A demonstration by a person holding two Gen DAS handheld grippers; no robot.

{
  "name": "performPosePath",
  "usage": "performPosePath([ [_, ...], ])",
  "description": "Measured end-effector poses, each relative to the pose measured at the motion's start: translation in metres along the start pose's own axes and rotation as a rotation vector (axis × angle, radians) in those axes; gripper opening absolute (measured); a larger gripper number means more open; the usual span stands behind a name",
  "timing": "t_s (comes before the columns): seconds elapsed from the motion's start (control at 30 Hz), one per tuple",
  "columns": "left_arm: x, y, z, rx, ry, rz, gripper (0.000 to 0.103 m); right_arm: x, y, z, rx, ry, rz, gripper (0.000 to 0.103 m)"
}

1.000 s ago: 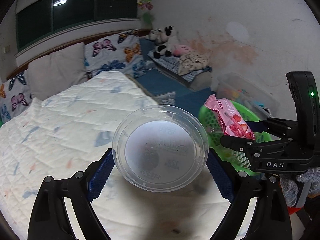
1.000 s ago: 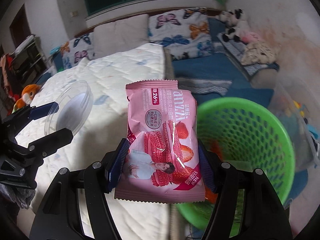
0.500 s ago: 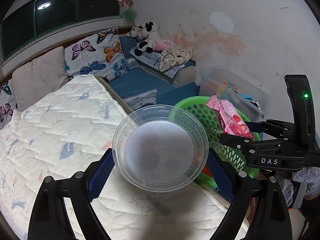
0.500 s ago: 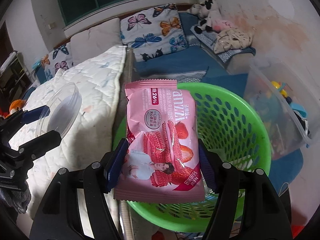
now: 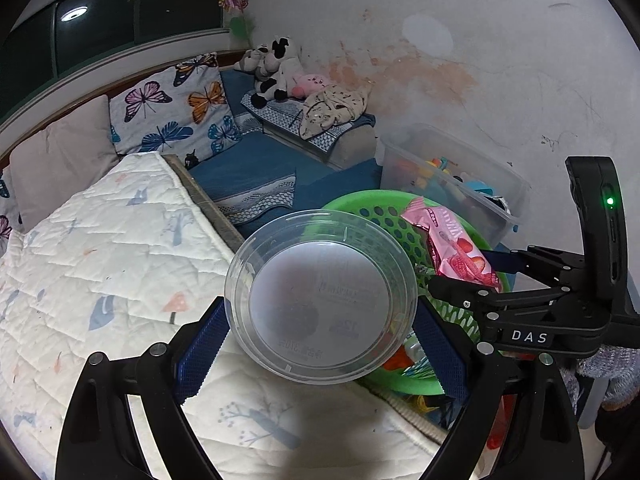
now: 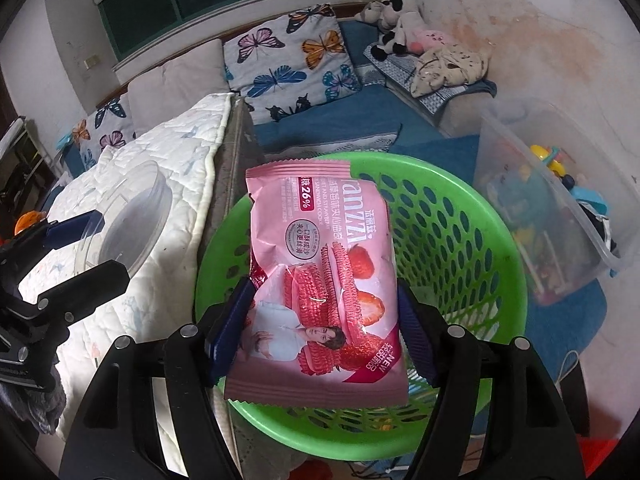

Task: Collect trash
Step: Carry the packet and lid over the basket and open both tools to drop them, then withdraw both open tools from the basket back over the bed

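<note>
My left gripper (image 5: 320,336) is shut on a clear round plastic lid (image 5: 320,296), held above the bed's right edge. My right gripper (image 6: 320,320) is shut on a pink snack packet (image 6: 320,276), held over the open green perforated basket (image 6: 460,240). In the left wrist view the right gripper (image 5: 476,272) with the packet (image 5: 452,248) hangs above the basket (image 5: 360,204). In the right wrist view the left gripper (image 6: 84,248) with the lid (image 6: 128,224) is at the left, over the quilt. Some trash lies in the basket's bottom.
A white quilted bed (image 5: 100,260) lies to the left. A clear storage box of toys (image 6: 560,208) stands right of the basket against the stained wall. Butterfly pillows (image 5: 172,116) and plush toys (image 5: 276,68) sit behind on blue bedding.
Both grippers have moved right from over the bed toward the basket. The packet now hangs above the basket's opening, and the lid has reached the bed's edge next to it.
</note>
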State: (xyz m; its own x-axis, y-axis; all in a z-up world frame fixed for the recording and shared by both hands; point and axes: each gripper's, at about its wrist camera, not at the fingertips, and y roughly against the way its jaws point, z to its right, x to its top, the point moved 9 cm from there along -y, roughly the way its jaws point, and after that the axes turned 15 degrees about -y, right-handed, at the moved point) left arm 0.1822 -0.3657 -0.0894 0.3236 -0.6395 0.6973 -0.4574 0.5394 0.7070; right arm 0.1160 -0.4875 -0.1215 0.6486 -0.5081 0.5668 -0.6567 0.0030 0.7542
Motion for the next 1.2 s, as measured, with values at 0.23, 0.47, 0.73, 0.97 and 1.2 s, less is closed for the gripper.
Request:
performPosePath([
  [0.23,0.004,-0.007,0.007,-0.013,-0.002,-0.006,0.088,0.002,0.004,0.014,-0.009,-0.028,0.007,0.075],
  [0.47,0.007,-0.015,0.013,-0.027,0.0,-0.014,0.088,0.003,0.009,0.027,-0.017,-0.046,0.011,0.076],
  [0.73,0.008,-0.024,0.023,-0.041,-0.009,-0.027,0.088,0.003,0.02,0.041,-0.029,-0.06,0.03,0.08],
  [0.97,0.01,-0.034,0.027,-0.047,-0.006,-0.044,0.088,0.003,0.032,0.054,-0.037,-0.075,0.046,0.082],
  [1.2,0.012,-0.043,0.032,-0.062,-0.005,-0.059,0.088,0.001,0.042,0.059,-0.04,-0.088,0.059,0.083],
])
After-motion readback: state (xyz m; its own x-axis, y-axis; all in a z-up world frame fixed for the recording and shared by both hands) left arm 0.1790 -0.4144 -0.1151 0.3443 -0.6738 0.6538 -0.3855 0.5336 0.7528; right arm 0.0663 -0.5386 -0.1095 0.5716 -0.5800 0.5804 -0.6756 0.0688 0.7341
